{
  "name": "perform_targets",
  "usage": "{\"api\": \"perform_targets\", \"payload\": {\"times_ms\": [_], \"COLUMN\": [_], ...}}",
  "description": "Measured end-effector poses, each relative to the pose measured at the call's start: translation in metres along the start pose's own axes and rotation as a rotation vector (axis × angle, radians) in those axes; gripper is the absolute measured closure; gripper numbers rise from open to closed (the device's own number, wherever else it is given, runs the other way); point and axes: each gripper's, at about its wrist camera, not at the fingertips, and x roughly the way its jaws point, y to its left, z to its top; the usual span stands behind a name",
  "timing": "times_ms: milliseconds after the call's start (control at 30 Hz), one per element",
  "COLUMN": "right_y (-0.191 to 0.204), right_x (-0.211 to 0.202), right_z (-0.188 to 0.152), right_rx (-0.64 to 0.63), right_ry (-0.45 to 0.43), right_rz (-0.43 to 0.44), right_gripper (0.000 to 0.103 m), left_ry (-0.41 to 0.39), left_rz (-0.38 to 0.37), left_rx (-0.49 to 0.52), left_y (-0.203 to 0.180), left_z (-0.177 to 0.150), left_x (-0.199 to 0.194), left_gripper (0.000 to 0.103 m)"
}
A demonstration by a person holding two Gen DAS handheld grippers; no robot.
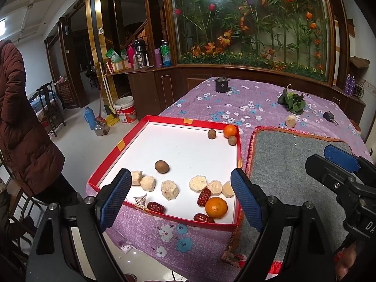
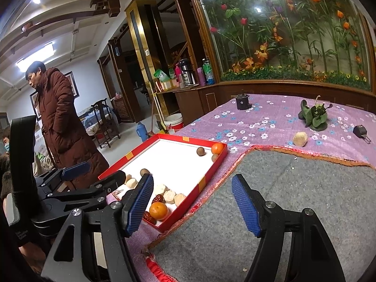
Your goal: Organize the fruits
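A red-walled box (image 1: 107, 158) with a white floor sits on the purple flowered tablecloth. It holds two oranges (image 1: 216, 207) (image 1: 230, 131), three brown round fruits (image 1: 161, 166), red dates (image 1: 204, 197) and several pale cut chunks (image 1: 170, 189). One more pale chunk (image 1: 290, 120) (image 2: 300, 139) lies loose on the cloth beyond the grey mat. My left gripper (image 1: 181, 197) is open and empty over the box's near edge. My right gripper (image 2: 192, 204) is open and empty above the grey mat (image 2: 293, 188), right of the box (image 2: 202, 183).
A plant ornament (image 1: 292, 99), a small black pot (image 1: 221, 84) and a small black object (image 1: 329, 116) sit farther back on the table. A person in a brown coat (image 2: 61, 127) stands at the left. Bucket, flask and kettle are on the floor.
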Motion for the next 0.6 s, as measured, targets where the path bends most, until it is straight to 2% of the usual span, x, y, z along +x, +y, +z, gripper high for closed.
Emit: {"api": "perform_targets", "payload": {"times_ms": [600], "right_y": [0.0048], "right_x": [0.0012], "right_z": [-0.0004], "right_rx": [-0.008], "right_ry": [0.001], "right_rz": [0.005], "right_gripper": [0.030], "left_ry": [0.007], "left_rz": [-0.006], "left_rx": [-0.008], "left_y": [-0.0017], "left_z": [-0.0046], "left_x": [0.0008], "left_gripper": [0.016]}}
